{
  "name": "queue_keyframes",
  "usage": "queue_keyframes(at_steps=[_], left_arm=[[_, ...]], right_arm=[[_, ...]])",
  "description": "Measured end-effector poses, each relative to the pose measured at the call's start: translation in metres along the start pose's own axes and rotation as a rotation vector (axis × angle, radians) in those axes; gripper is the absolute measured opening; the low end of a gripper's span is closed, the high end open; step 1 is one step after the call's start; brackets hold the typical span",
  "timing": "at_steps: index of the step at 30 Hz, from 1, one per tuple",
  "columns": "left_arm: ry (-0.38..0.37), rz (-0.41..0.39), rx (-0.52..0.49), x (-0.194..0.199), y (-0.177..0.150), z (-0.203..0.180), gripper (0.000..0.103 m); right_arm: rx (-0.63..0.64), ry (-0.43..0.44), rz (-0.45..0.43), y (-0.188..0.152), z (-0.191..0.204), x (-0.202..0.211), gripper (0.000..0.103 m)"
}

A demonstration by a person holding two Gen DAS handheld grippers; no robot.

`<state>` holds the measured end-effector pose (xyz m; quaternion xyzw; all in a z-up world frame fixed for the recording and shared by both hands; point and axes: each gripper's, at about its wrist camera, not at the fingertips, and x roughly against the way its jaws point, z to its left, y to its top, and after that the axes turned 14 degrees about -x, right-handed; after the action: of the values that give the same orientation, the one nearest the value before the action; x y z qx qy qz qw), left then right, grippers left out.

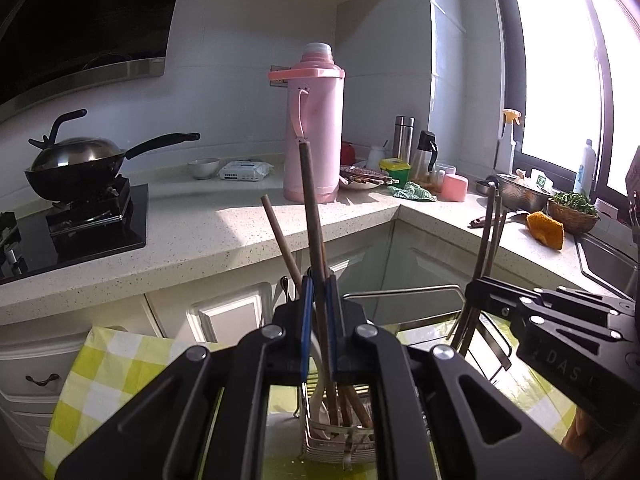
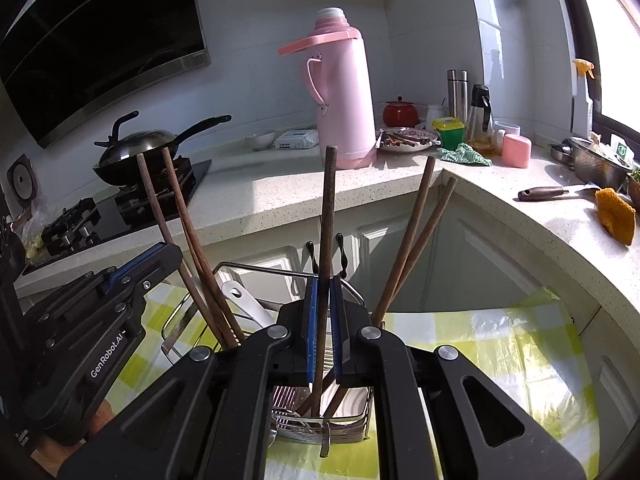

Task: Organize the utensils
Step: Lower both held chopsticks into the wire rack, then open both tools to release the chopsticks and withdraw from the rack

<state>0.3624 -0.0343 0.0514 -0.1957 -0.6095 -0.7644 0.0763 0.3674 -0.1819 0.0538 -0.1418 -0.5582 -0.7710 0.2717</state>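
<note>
My left gripper (image 1: 318,280) is shut on a brown chopstick (image 1: 310,208) that stands nearly upright. Its lower end reaches into the wire utensil basket (image 1: 320,446) below. A second chopstick (image 1: 280,240) leans left out of the same basket. In the right wrist view, my right gripper (image 2: 324,280) is shut on another upright chopstick (image 2: 329,216) over the wire basket (image 2: 352,430). Two chopsticks (image 2: 416,232) lean to its right, and a white spoon (image 2: 244,300) lies in the rack. The left gripper (image 2: 166,250) shows at the left beside two chopsticks (image 2: 176,208). The right gripper (image 1: 476,286) appears at the right.
The basket stands on a yellow-green checked cloth (image 2: 500,340). Behind it runs an L-shaped counter (image 1: 240,232) with a pink thermos (image 1: 314,132), a wok (image 1: 76,164) on the stove, a plate of chopsticks (image 2: 404,140), a knife (image 2: 552,192) and an orange sponge (image 2: 616,216).
</note>
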Motion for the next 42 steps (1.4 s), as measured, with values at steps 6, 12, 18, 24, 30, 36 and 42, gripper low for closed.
queue_keyframes(at_steps=[6,12,18,24,30,36,42], left_arm=[[0.021,-0.007,0.010,0.004,-0.007,0.005,0.036],[0.071,-0.057,0.006,0.028,-0.004,0.012,0.052],[0.127,-0.076,0.016,0.056,-0.011,0.022,0.072],[0.176,-0.065,0.012,0.091,-0.038,0.031,0.089],[0.167,-0.026,0.033,0.113,-0.073,0.035,0.096],[0.109,0.011,0.020,0.130,-0.103,0.020,0.098],[0.104,0.068,0.007,0.142,-0.138,0.003,0.098]], right_arm=[[0.004,-0.016,0.000,-0.002,-0.001,-0.002,0.012],[-0.007,-0.035,-0.061,0.005,-0.006,0.016,0.052],[-0.008,-0.048,-0.110,0.007,-0.005,0.046,0.053],[-0.005,-0.043,-0.136,-0.010,-0.007,0.081,0.061],[-0.002,-0.033,-0.124,-0.044,-0.008,0.104,0.068],[-0.001,-0.018,-0.092,-0.089,-0.008,0.121,0.079],[0.005,-0.024,-0.037,-0.139,-0.009,0.125,0.083]])
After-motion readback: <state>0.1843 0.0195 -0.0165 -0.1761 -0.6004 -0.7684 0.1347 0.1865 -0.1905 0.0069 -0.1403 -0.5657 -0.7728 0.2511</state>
